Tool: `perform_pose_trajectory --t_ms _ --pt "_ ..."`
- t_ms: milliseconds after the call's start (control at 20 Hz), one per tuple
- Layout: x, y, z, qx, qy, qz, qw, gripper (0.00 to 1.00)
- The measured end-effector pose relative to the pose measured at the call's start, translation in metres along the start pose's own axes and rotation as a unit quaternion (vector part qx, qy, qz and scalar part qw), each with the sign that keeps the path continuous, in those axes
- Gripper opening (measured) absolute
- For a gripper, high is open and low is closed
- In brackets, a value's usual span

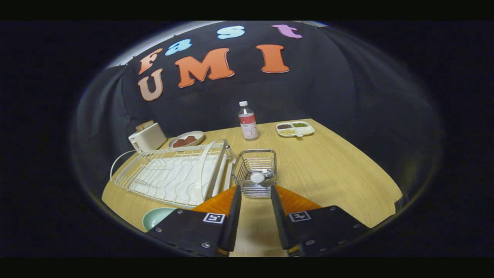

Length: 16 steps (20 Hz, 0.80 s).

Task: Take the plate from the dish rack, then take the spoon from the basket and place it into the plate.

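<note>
A white wire dish rack (166, 175) lies on the wooden table, left of and ahead of my fingers. A cream plate (201, 166) stands on edge at the rack's right end. Right beside it sits a small wire basket (256, 170) holding a spoon (257, 177), whose white rounded end shows near the basket's front. My gripper (255, 190) is open with nothing between its fingers, and the fingertips are just short of the basket's front wall. A pale green dish (156, 217) lies on the table near the left finger, partly hidden by the gripper body.
Beyond the rack are a white toaster (148, 137) and an oval plate of reddish-brown food (186, 139). A clear bottle with a red label (247, 121) stands behind the basket. A divided tray of beans (295, 128) sits at the table's far right corner.
</note>
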<state>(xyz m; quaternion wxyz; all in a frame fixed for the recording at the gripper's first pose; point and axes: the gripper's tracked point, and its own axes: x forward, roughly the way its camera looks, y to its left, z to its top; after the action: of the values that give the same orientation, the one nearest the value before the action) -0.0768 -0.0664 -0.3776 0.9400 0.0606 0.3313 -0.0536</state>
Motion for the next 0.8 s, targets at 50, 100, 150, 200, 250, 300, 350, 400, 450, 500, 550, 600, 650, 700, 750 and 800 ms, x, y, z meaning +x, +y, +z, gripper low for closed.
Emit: perform_pose_trajectory --t_ms 50,100,150,200,250,300,350,400,450,500,550,600,650,700,750,800 --pt "0.003 -0.004 0.003 -0.014 -0.01 -0.006 1.0 0.45" --pt "0.005 -0.006 0.006 -0.026 -0.02 -0.01 0.999 0.42" --pt "0.006 -0.004 0.008 -0.034 -0.027 -0.011 0.999 0.4" --pt "0.007 -0.003 0.012 -0.037 -0.035 -0.008 0.999 0.39" --pt "0.009 -0.001 0.014 -0.04 -0.038 -0.005 0.998 0.37" --pt "0.011 0.0 0.014 -0.044 -0.038 -0.005 0.998 0.35" --pt "0.013 -0.001 0.016 -0.045 -0.04 -0.007 0.998 0.32" --pt "0.014 -0.002 0.017 -0.047 -0.038 -0.011 0.998 0.29" --pt "0.014 -0.002 0.019 -0.046 -0.036 -0.012 0.998 0.23" --pt "0.014 -0.004 0.023 -0.048 -0.04 -0.019 0.998 0.2" --pt "0.015 -0.005 0.027 -0.051 -0.043 -0.021 0.998 0.17" --pt "0.015 -0.003 0.028 -0.051 -0.042 -0.017 0.998 0.14" --pt "0.014 0.0 0.028 -0.046 -0.038 -0.011 0.998 0.12" --pt "0.011 0.003 0.03 -0.041 -0.037 -0.003 0.998 0.12" --pt "0.009 0.005 0.034 -0.039 -0.039 0.002 0.998 0.11" --pt "0.005 0.004 0.038 -0.042 -0.043 0.002 0.998 0.11"
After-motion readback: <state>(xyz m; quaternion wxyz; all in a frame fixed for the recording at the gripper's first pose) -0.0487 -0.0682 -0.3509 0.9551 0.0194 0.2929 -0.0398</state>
